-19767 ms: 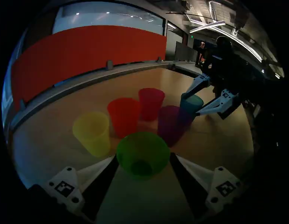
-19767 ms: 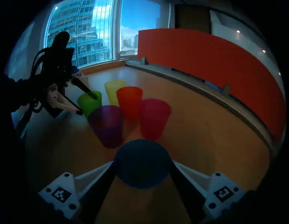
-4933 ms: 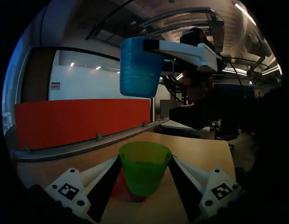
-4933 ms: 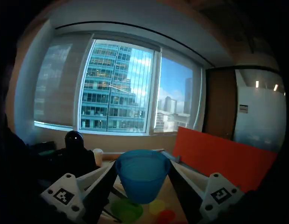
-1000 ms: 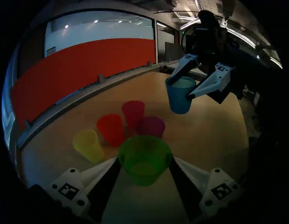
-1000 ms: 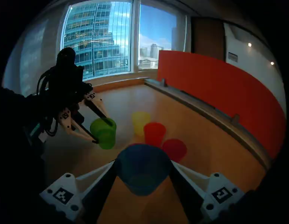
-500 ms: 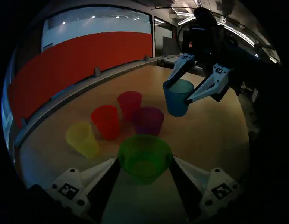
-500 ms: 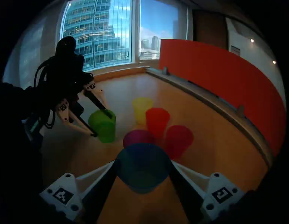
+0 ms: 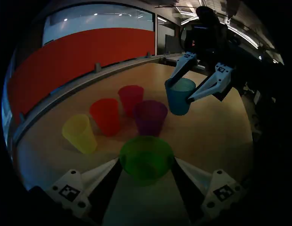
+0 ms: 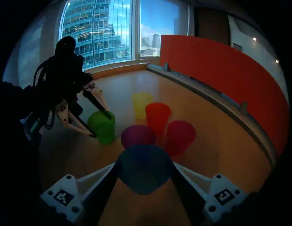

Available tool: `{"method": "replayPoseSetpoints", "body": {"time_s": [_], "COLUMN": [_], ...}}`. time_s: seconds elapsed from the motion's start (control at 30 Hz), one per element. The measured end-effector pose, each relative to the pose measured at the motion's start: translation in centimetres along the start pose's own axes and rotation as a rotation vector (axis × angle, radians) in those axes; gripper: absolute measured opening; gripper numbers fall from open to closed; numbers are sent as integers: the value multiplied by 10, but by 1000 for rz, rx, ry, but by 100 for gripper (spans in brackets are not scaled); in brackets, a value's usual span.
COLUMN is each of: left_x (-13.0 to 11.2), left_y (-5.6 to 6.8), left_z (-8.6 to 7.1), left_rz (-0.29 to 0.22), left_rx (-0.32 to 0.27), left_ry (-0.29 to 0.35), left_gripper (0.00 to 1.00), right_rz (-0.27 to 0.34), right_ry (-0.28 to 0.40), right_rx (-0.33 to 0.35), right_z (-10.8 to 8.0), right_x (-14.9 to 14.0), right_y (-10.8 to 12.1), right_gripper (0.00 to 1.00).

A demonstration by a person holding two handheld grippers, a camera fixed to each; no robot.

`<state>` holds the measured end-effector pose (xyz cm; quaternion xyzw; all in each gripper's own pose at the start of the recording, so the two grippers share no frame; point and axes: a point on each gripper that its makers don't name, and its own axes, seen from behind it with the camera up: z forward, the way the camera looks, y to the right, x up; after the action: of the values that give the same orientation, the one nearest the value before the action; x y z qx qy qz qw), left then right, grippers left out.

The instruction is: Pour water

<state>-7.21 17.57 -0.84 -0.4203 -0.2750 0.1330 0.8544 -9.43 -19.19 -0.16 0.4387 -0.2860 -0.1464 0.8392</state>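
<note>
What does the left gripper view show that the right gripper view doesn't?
Left gripper view: ceiling light strips, and the right tool seen from across the table, shut on the blue cup. Right gripper view: windows onto tall buildings, and the left tool seen from afar, shut on the green cup. Shared: the wooden table, the red partition, and four standing cups, yellow, orange, pink and purple.
</note>
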Motion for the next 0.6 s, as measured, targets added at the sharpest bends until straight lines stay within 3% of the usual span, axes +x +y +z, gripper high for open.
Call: {"method": "replayPoseSetpoints", "body": {"time_s": [0.6], "left_x": [-6], "left_y": [0], "left_z": [-1], "left_rz": [-26], "left_rx": [-6], "left_ry": [15], "left_gripper": [87], "right_rz": [4], "right_ry": [-17], "right_rx": [2], "right_z": [7], "right_x": [-10], "right_y": [-4], "right_gripper": [94]}}
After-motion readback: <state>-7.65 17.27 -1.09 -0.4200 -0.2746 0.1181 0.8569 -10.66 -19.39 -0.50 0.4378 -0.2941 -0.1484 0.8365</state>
